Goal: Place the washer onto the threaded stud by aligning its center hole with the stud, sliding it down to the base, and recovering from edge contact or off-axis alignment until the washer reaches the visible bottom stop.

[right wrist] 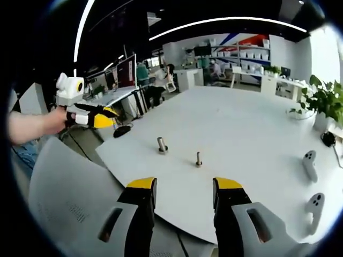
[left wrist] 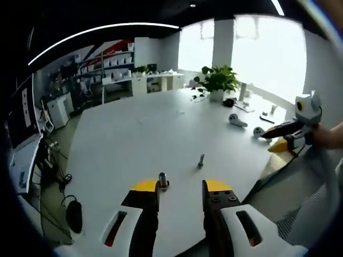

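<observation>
Two claws (left wrist: pixel 180 186) (right wrist: pixel 185 183) wide, empty — stud (right wrist: pixel 199 159) | second stud (right wrist: pixel 161 145) — white table (right wrist: pixel 241 123)

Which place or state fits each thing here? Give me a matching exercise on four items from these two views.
Things:
1. wider metal stud with a ring at its base
2. slim threaded metal stud
3. green potted plant
4. left gripper

Places or states:
A. far edge of the white table
B. open, holding nothing
C. on the table, just beyond the left gripper's jaw tip
D. standing alone mid-table

Pairs: 1-C, 2-D, 3-A, 4-B
</observation>
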`<action>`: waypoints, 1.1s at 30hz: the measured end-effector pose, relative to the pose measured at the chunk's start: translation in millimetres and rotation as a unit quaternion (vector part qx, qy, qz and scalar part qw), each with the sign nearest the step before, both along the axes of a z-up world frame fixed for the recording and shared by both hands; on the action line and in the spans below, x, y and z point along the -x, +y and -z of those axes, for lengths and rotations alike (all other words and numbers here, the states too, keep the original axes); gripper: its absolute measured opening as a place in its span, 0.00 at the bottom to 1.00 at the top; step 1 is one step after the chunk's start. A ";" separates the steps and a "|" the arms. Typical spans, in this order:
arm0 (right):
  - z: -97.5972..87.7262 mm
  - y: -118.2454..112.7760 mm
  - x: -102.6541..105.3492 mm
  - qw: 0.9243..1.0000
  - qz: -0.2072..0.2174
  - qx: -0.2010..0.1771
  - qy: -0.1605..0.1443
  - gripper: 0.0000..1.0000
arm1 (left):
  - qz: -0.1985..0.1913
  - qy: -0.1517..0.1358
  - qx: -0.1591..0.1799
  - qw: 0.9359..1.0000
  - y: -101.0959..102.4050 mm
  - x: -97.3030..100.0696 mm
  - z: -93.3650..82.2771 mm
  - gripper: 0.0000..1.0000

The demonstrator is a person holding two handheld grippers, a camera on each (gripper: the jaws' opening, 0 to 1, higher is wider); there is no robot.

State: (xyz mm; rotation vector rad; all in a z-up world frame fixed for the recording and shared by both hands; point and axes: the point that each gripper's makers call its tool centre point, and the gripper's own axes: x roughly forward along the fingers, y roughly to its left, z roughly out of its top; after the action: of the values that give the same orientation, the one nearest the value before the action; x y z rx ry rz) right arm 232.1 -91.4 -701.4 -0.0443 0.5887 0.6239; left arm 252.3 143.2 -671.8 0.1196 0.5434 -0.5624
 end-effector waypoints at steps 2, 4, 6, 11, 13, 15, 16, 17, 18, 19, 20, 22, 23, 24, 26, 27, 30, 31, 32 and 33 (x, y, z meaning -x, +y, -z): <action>0.5 2.0 1.3 1.000 -0.006 0.005 0.000 0.44 | 0.000 0.000 -0.004 1.000 3.5 6.7 0.7 0.30; 0.2 3.7 2.1 1.000 -0.011 0.008 -0.002 0.44 | -0.006 0.001 -0.009 1.000 12.0 12.8 3.1 0.29; 1.3 4.3 2.7 1.000 -0.014 0.013 -0.001 0.44 | -0.023 0.010 0.003 1.000 21.3 16.3 4.6 0.27; 2.4 1.4 1.8 1.000 -0.008 0.012 0.002 0.44 | -0.043 -0.002 0.015 0.999 34.1 18.9 -3.9 0.30; 1.9 0.9 1.0 1.000 -0.007 0.011 0.000 0.44 | -0.049 -0.001 0.014 0.999 36.5 16.5 0.5 0.31; 2.4 1.6 1.5 1.000 -0.010 0.014 0.000 0.44 | -0.049 -0.001 0.019 0.999 33.2 15.3 2.2 0.31; 2.9 1.6 1.7 1.000 -0.011 0.015 0.001 0.44 | -0.048 -0.009 0.014 0.999 31.4 15.2 1.8 0.31; 2.8 1.1 1.3 1.000 -0.011 0.017 -0.001 0.43 | -0.045 -0.015 0.000 0.999 30.7 15.0 2.2 0.30; 1.8 0.7 0.6 1.000 -0.010 0.019 -0.005 0.43 | -0.042 -0.019 -0.012 0.999 30.7 15.2 3.1 0.30; 0.9 1.3 0.3 1.000 -0.009 0.017 -0.007 0.43 | -0.039 -0.018 -0.019 0.999 29.3 16.5 5.0 0.31; 0.7 2.9 0.8 1.000 -0.012 0.017 -0.007 0.43 | -0.039 -0.012 -0.021 0.999 28.9 17.5 7.5 0.31; 4.0 5.5 3.2 0.999 -0.022 0.028 -0.004 0.43 | -0.033 -0.007 -0.022 0.999 27.9 19.6 10.0 0.33; 7.2 4.6 4.8 0.999 -0.028 0.041 -0.002 0.43 | -0.028 -0.007 -0.009 1.000 23.7 20.8 8.4 0.34; 8.2 4.2 5.0 0.999 -0.029 0.046 -0.003 0.43 | -0.024 -0.006 -0.003 1.000 20.8 21.8 7.7 0.34; 7.5 2.5 4.3 0.999 -0.022 0.039 -0.002 0.43 | -0.020 -0.009 -0.010 1.000 18.5 22.4 8.1 0.34; 7.2 2.5 3.8 0.999 -0.021 0.036 -0.002 0.43 | -0.019 -0.008 -0.016 1.000 19.5 21.4 9.5 0.34; 8.5 4.5 4.3 0.999 -0.025 0.038 0.002 0.43 | -0.016 -0.002 -0.010 1.000 19.7 22.2 10.8 0.34; 8.4 4.9 4.8 0.999 -0.025 0.038 0.001 0.43 | -0.017 -0.002 -0.006 1.000 20.4 22.4 10.6 0.34; 8.0 5.2 5.3 0.999 -0.026 0.038 -0.001 0.43 | -0.019 0.002 0.001 1.000 20.9 23.3 11.3 0.34; 8.5 4.8 5.5 0.999 -0.025 0.038 0.000 0.43 | -0.019 0.006 0.006 1.000 20.8 24.0 12.4 0.34</action>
State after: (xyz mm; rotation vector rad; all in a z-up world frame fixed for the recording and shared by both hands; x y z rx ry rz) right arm 226.6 -86.6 -709.8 -0.1307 0.6130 0.6499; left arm 228.3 164.0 -684.2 0.0946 0.5534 -0.5295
